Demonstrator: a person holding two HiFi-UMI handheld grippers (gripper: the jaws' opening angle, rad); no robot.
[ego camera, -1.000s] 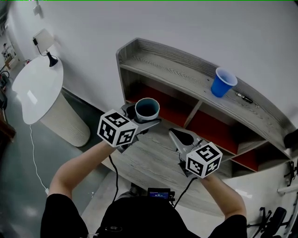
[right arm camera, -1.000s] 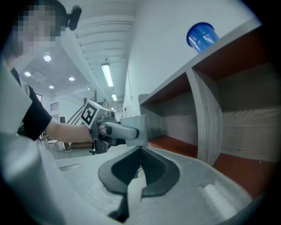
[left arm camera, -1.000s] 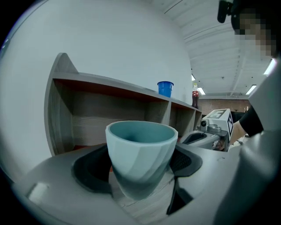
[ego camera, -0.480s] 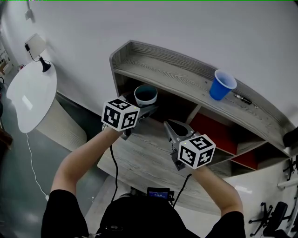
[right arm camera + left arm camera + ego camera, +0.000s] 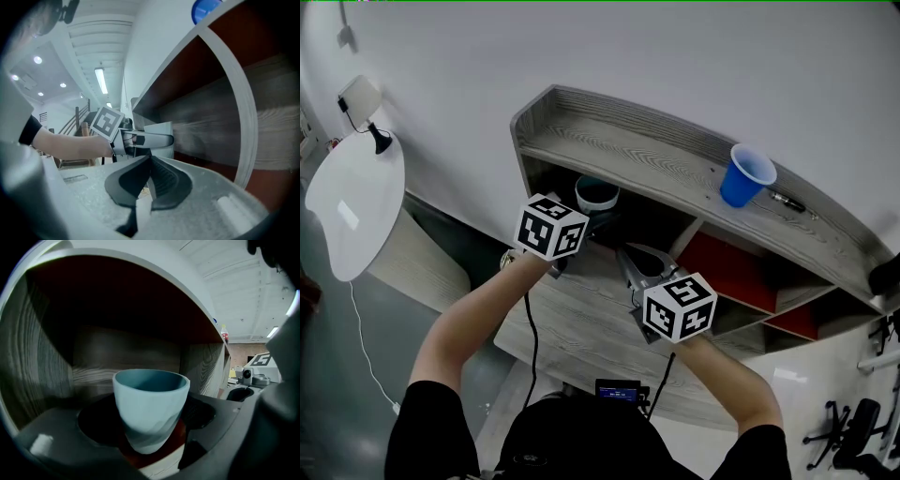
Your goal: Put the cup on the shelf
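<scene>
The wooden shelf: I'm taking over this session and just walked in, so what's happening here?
A person holds a tool in each hand. The left tool grips a light blue tapered cup, upright, at the mouth of the left lower compartment of the grey wooden shelf; it is not released. The right tool is shut and empty, over the lower board beside it. A blue plastic cup stands on the top board.

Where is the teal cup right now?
Left of centre in the head view: the teal cup is held in the left gripper at the mouth of the shelf's left lower compartment, below the board carrying the blue cup.
</scene>
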